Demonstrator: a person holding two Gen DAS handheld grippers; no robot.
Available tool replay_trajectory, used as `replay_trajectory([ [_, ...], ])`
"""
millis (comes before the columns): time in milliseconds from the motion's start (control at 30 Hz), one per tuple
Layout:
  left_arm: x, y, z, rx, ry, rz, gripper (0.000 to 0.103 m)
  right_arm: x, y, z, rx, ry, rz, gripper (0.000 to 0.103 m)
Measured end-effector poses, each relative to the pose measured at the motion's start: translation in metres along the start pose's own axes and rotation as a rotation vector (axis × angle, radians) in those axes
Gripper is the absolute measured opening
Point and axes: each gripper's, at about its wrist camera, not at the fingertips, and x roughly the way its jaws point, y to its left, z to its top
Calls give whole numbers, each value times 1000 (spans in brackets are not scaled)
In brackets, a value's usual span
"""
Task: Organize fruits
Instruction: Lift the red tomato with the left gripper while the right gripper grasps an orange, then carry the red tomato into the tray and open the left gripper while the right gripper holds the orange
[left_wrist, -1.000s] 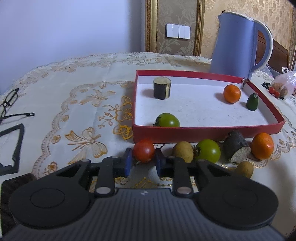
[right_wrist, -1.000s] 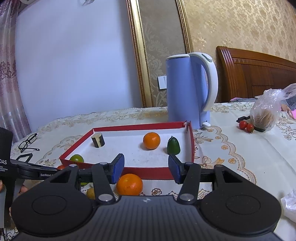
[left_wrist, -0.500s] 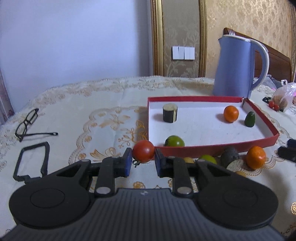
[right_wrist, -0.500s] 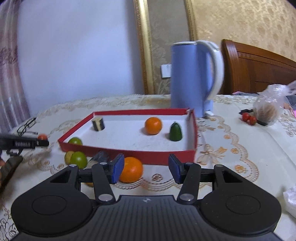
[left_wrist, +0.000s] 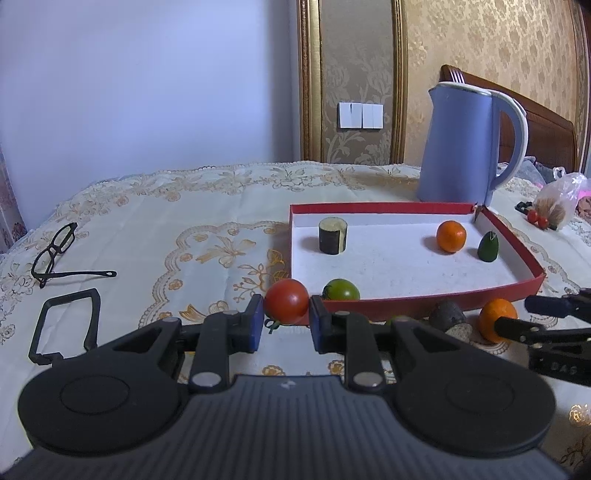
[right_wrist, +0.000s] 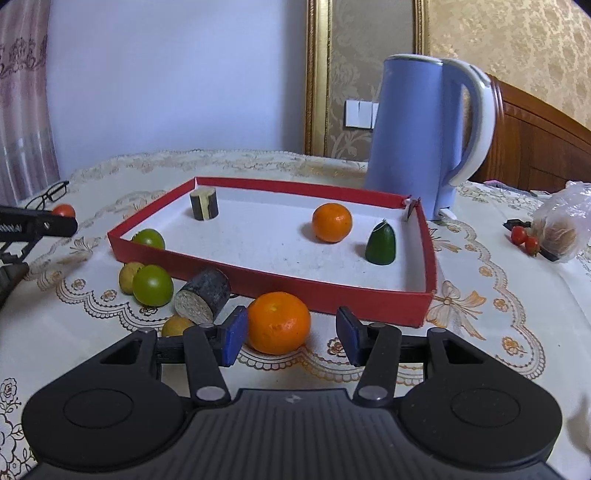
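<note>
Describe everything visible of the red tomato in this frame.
The red tomato is small, round, smooth and glossy, evenly red, with a bit of green stalk showing beneath it. It is clamped between the blue pads of the left gripper, held clear of the tablecloth just outside the red tray's near left corner. Nothing else touches it.

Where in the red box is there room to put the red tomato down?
The red box is bare across its middle, between the dark cut cylinder, the green tomato and the orange. The pointed green piece takes the right side. Outside the front wall, fruit lies crowded.
</note>
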Motion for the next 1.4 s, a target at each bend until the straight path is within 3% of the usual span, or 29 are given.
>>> replay_trajectory([
  [667, -8, -10, 7, 14, -21, -9, 23, 25, 4, 2, -8, 59, 5, 52],
  [767, -8, -10, 7, 13, -21, -11, 23, 25, 4, 2, -1, 62, 22, 45],
  [900, -9, -13, 10, 14, -25, -17, 23, 22, 3, 1, 2, 56, 5, 44],
  [1400, -1, -37, 26, 47, -26, -44, 23, -32, -15, -3, 31, -51, -10, 44],
])
